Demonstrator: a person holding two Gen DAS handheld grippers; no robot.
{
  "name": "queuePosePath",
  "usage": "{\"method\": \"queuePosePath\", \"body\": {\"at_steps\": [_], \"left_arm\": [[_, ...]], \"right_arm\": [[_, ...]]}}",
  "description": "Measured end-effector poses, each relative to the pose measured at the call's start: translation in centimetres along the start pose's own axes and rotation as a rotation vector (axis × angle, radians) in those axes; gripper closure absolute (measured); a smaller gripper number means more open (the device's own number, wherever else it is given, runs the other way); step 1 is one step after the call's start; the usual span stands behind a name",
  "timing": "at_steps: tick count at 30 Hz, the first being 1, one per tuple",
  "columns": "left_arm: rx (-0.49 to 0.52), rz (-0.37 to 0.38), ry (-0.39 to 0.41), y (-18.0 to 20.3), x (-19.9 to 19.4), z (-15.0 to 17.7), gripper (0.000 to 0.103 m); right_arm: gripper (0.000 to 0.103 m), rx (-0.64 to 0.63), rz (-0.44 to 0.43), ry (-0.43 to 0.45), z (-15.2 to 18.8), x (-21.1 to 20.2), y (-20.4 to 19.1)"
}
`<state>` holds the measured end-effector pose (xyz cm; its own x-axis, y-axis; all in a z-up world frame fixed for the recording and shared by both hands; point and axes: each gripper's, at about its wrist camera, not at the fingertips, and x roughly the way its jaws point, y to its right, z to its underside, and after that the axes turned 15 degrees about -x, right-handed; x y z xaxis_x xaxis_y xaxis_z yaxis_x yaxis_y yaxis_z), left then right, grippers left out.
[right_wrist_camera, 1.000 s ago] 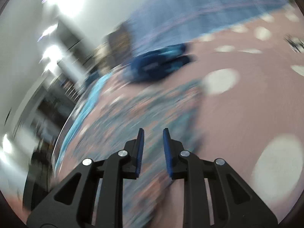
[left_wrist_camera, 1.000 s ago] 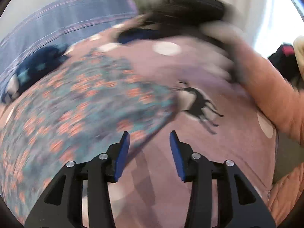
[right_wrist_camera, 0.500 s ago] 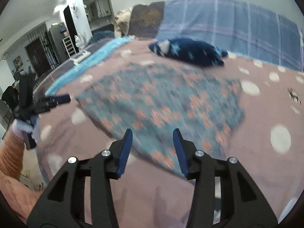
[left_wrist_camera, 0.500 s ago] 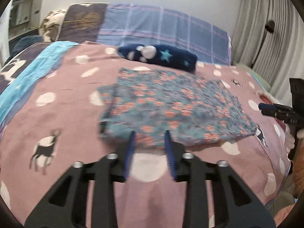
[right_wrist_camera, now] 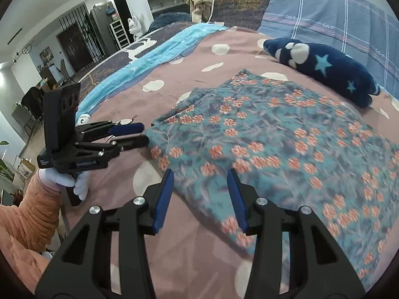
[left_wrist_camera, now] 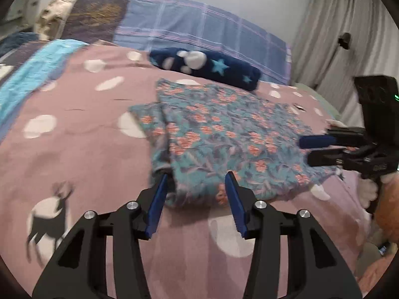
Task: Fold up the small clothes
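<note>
A teal garment with orange flowers (left_wrist_camera: 224,134) lies flat on the mauve dotted bedspread (left_wrist_camera: 82,134), one flap folded along its left side. My left gripper (left_wrist_camera: 197,182) hovers at its near left corner. Its jaws are opening; cloth lies between them, and the pads do not press on it. In the right wrist view the left gripper (right_wrist_camera: 144,134) points at the garment's (right_wrist_camera: 274,134) left edge. My right gripper (right_wrist_camera: 199,174) stands open over the near edge, and the cloth beneath is not gripped. The left wrist view shows the right gripper (left_wrist_camera: 305,150) at the garment's right corner.
A navy plush with stars (right_wrist_camera: 324,69) lies behind the garment, in front of a plaid blue pillow (left_wrist_camera: 199,32). A light blue blanket (right_wrist_camera: 154,52) runs along the bed's left side. Orange sleeves and white-gloved hands (right_wrist_camera: 64,179) hold the grippers. Curtains (left_wrist_camera: 336,37) hang at the right.
Both grippers swung out of a blurred close pass and came in low at the garment's near edge. The left jaws narrowed, then widened. The right jaws spread from nearly shut to open.
</note>
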<state>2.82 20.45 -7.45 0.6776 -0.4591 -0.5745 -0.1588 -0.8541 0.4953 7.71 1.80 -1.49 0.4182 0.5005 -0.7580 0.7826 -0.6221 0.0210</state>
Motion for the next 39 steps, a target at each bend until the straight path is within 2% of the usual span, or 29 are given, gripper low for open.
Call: {"method": "queuePosePath", "body": {"at_steps": [1,2,8,11,13,15,16,19,21,23,26,27,28,29,32,33,34,36,38,39], "left_arm": [[-0.004,0.033,-0.027,-0.2,0.4,-0.1,0.098],[-0.023,0.053,-0.051,-0.5,0.7,-0.2,0.102],[-0.112,0.18,-0.05,-2.8,-1.6,1.5,0.103],[-0.137,0.182,-0.077,-3.6,-0.9,2.3,0.103],[-0.154,0.188,-0.065,-3.9,-1.1,2.0,0.103],[-0.137,0.165,-0.006,-3.7,-2.0,1.2,0.103],[-0.124,0.146,0.017,-3.5,-2.3,0.8,0.1],[-0.106,0.109,0.019,-3.6,-1.5,-0.7,0.074],[-0.083,0.055,-0.022,-3.6,0.3,-1.5,0.073],[-0.094,0.035,-0.067,-3.9,1.8,-1.6,0.073],[-0.124,0.045,-0.089,-4.6,2.6,-1.5,0.073],[-0.134,0.054,-0.084,-4.8,2.4,-1.5,0.077],[-0.143,0.059,-0.081,-5.1,2.4,-1.5,0.097],[-0.156,0.061,-0.08,-5.3,2.4,-1.4,0.097],[-0.135,0.001,-0.034,-4.6,1.6,-1.1,0.098],[-0.125,-0.03,-0.028,-4.4,1.5,-0.8,0.098],[-0.117,-0.05,-0.03,-4.3,1.6,-0.6,0.098],[-0.121,-0.059,-0.045,-4.4,2.0,-0.5,0.098],[-0.122,-0.056,-0.056,-4.5,1.9,-0.5,0.097],[-0.117,-0.057,-0.055,-4.5,1.8,-0.5,0.097]], "right_arm": [[0.057,0.006,0.004,-0.008,-0.3,0.4,0.2],[0.057,0.015,0.008,-0.017,-0.5,0.8,0.5],[0.057,0.046,0.034,-0.062,-2.8,3.5,2.4],[0.057,-0.003,0.021,-0.074,-6.4,6.0,2.6],[0.057,-0.052,0.021,-0.087,-8.8,7.9,2.3],[0.057,-0.109,0.034,-0.104,-11.1,10.0,1.8],[0.057,-0.144,0.04,-0.116,-12.2,11.3,1.5],[0.057,-0.201,0.037,-0.165,-14.5,14.5,1.2],[0.057,-0.233,0.05,-0.2,-15.7,16.6,0.9],[0.057,-0.266,0.059,-0.235,-16.5,18.3,0.7],[0.055,-0.317,0.068,-0.305,-16.9,21.0,0.3],[0.056,-0.338,0.073,-0.347,-16.7,22.3,0.2],[0.061,-0.346,0.074,-0.366,-16.7,22.9,0.2],[0.1,-0.343,0.088,-0.359,-16.8,23.3,0.1],[0.102,-0.248,0.097,-0.212,-18.5,22.0,1.0],[0.103,-0.206,0.081,-0.198,-18.8,22.4,1.9],[0.103,-0.162,0.054,-0.22,-18.6,23.5,2.9],[0.103,-0.137,0.022,-0.246,-17.5,25.0,3.6],[0.103,-0.103,0.021,-0.203,-17.4,24.0,4.3],[0.096,-0.078,0.027,-0.187,-17.6,23.2,4.8]]}}
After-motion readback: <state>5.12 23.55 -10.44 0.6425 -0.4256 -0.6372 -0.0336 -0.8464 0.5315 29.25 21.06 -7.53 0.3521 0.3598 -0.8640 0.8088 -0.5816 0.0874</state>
